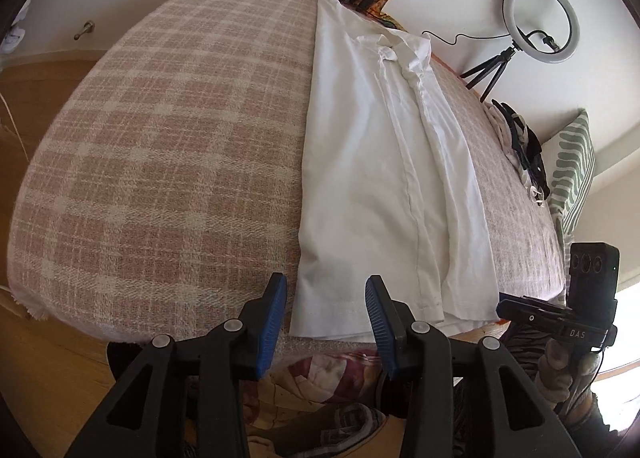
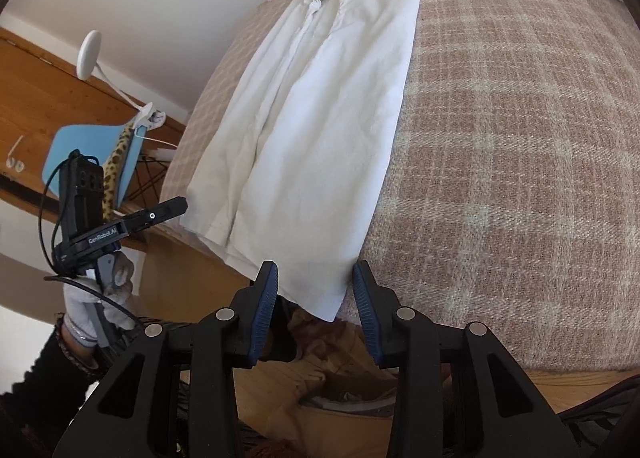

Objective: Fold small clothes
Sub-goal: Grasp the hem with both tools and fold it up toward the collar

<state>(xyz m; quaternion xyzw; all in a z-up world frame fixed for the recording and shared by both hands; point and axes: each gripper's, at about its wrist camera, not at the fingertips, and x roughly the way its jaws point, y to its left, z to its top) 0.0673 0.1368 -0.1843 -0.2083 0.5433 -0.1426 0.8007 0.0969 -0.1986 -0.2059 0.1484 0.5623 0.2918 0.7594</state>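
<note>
A white collared shirt (image 1: 384, 161) lies lengthwise on the pink plaid blanket (image 1: 168, 145), folded into a long narrow strip, collar far, hem at the near edge. My left gripper (image 1: 326, 302) is open and empty, hovering just above the hem's left corner. In the right wrist view the shirt (image 2: 316, 113) runs from the far collar to the near hem, and my right gripper (image 2: 316, 290) is open and empty with the hem's right corner between its fingers (image 2: 266, 298). Each gripper also shows in the other's view: the right gripper (image 1: 560, 318) and the left gripper (image 2: 120, 230).
A ring light on a tripod (image 1: 532, 33) stands against the far wall. A pile of dark and light clothes (image 1: 520, 145) and a green patterned pillow (image 1: 572, 165) lie at the blanket's right edge. A blue chair (image 2: 96, 153) and wooden floor (image 1: 48, 370) are beside the bed.
</note>
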